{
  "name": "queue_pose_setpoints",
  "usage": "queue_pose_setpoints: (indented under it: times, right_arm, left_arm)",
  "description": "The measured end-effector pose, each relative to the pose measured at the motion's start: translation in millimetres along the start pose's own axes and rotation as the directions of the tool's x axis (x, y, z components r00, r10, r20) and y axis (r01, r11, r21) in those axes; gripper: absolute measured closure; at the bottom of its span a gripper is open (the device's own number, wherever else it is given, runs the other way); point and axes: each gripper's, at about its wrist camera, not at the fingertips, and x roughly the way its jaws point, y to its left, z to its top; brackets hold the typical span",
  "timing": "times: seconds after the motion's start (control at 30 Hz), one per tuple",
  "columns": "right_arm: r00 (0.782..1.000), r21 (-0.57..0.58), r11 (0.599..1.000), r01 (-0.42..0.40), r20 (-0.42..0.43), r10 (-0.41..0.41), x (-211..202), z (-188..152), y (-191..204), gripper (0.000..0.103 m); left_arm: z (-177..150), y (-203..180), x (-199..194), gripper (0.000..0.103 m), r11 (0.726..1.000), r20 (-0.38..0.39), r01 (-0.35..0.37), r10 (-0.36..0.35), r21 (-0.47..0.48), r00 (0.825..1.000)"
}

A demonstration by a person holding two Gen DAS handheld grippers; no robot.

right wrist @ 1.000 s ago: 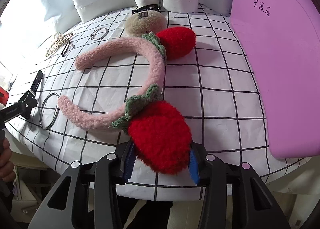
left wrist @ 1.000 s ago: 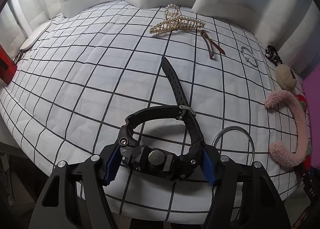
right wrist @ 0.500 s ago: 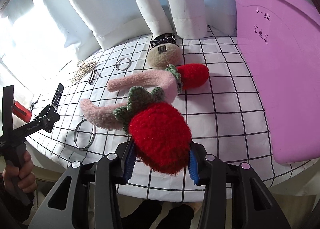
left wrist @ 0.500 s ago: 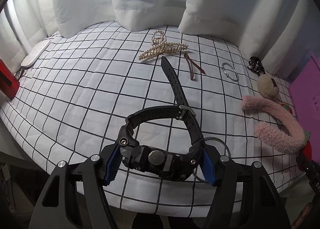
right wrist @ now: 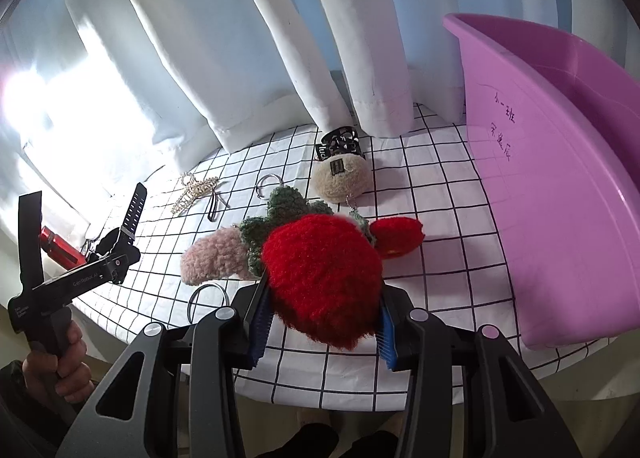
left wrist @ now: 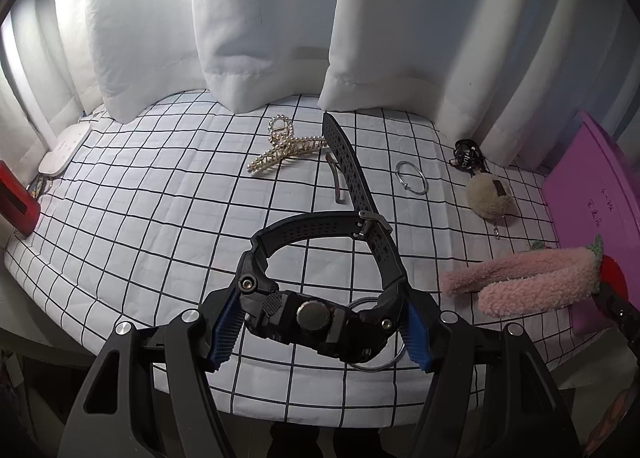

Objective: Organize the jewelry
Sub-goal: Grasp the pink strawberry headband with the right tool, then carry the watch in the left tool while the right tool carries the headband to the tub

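Left tongs (left wrist: 320, 328): angled down over the checked cloth (left wrist: 160, 218); jaws part-way open, blue pads clamped on the body of a black watch (left wrist: 316, 316).
Watch: held clear of the cloth; strap loops away from the tongs, buckled, loose end pointing toward the curtain (left wrist: 260, 38).
Left hand (right wrist: 60, 354): seen in the right wrist view, wrapped around the tongs' handle at the table's near edge.
Right tongs (right wrist: 324, 332): angled down; jaws part-way closed, pads pressed on a red plush strawberry (right wrist: 320, 278).
Headband (right wrist: 212, 258): pink, fluffy, lifted off the cloth by that strawberry; second strawberry (right wrist: 396, 236) at its far side.
Purple bin (right wrist: 560, 178): on the table just right of the headband, writing on its side.
Still on cloth: pearl hair claw (left wrist: 284, 148); small ring (left wrist: 412, 178); large ring (right wrist: 206, 300); beige plush charm (left wrist: 488, 196); thin brown clip (left wrist: 336, 178).
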Motion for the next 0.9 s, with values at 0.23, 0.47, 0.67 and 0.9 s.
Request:
queue_pose_setpoints:
  times: [0.23,0.47,0.67,0.9]
  right_arm:
    - [0.998,0.005,1.0,-0.006,0.069,0.005,-24,9,-3,0.061]
    - [0.99,0.005,1.0,-0.005,0.14,0.004,-51,18,-8,0.061]
    - [0.978,0.011,1.0,-0.002,0.209,0.0,-76,28,-17,0.061]
    - [0.951,0.018,1.0,0.01,0.307,-0.015,-117,43,-30,0.061]
  left_arm:
    - [6,-19,-21,0.038,0.998,0.035,0.035,-0.036,0.043,0.999]
    - [12,-45,-40,0.038,0.993,0.068,0.076,-0.082,0.095,0.994]
    - [21,-71,-61,0.038,0.984,0.101,0.107,-0.122,0.144,0.987]
    - [36,-109,-85,0.038,0.966,0.148,0.151,-0.184,0.211,0.972]
